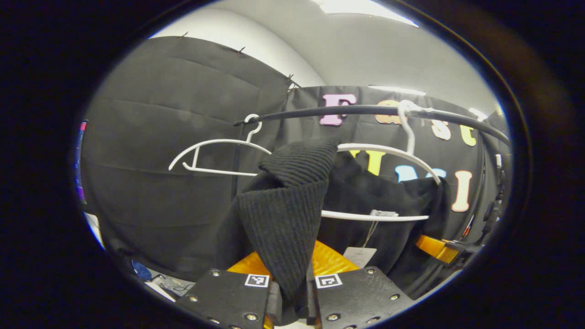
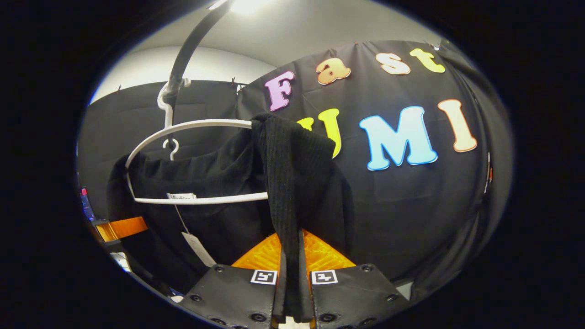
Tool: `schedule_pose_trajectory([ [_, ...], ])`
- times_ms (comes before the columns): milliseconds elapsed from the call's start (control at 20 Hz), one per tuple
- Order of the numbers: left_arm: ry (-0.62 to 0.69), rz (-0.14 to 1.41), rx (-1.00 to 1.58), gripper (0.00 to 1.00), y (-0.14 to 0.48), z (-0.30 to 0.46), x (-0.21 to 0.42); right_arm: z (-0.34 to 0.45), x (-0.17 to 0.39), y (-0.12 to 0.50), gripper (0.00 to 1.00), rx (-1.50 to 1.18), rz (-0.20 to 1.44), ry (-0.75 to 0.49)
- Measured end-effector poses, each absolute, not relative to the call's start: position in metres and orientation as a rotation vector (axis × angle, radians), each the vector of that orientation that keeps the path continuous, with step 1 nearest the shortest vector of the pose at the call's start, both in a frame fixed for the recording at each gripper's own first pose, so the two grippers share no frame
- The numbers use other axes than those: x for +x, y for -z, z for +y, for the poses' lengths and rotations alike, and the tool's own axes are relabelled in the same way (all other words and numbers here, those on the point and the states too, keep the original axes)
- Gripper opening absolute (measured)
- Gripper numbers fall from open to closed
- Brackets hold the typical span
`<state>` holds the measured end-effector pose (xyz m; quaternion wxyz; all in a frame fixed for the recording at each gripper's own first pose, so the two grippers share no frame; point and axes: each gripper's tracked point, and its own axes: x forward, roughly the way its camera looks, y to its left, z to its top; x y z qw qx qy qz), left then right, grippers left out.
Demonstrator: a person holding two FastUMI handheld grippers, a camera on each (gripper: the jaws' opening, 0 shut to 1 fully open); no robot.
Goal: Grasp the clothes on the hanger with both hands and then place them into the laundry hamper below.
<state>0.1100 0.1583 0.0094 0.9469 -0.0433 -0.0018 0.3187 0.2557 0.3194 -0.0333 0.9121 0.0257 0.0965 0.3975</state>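
A black knitted garment (image 1: pixel 292 201) hangs on a white hanger (image 1: pixel 388 153) that hooks over a black rail (image 1: pixel 347 110). My left gripper (image 1: pixel 292 292) is shut on a ribbed fold of the garment pulled off the hanger's near end. In the right gripper view the same garment (image 2: pixel 292 183) drapes from the white hanger (image 2: pixel 192 128), and my right gripper (image 2: pixel 291 283) is shut on a hanging ribbed strip of it. A paper tag (image 2: pixel 197 249) dangles from the collar. The other gripper's orange finger (image 1: pixel 432 246) shows beside the garment at right.
A second, bare white hanger (image 1: pixel 215 157) hangs on the rail to the left. The rail (image 2: pixel 183 55) curves overhead in the right gripper view. Small items lie low at the left (image 1: pixel 151 278). The laundry hamper is hidden from sight.
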Motion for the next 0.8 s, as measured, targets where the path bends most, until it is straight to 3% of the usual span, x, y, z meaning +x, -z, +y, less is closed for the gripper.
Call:
schedule_pose_trajectory([
  [100,-0.646,-0.01,-0.068,0.22,-0.013,0.155,0.105,0.315,0.254,0.032,0.08,0.069,0.196,-0.854],
  [150,-0.629,-0.008,-0.054,0.15,-0.014,0.152,0.105,0.319,0.256,0.034,0.03,0.079,0.199,-0.88],
  [300,-0.614,-0.016,-0.119,0.01,-0.012,0.15,0.106,0.313,0.254,0.029,0.02,0.089,0.197,-0.893],
  [800,-0.586,-0.092,-0.145,0.01,-0.044,0.135,0.077,0.29,0.257,0.002,0.0,0.127,0.144,-0.854],
])
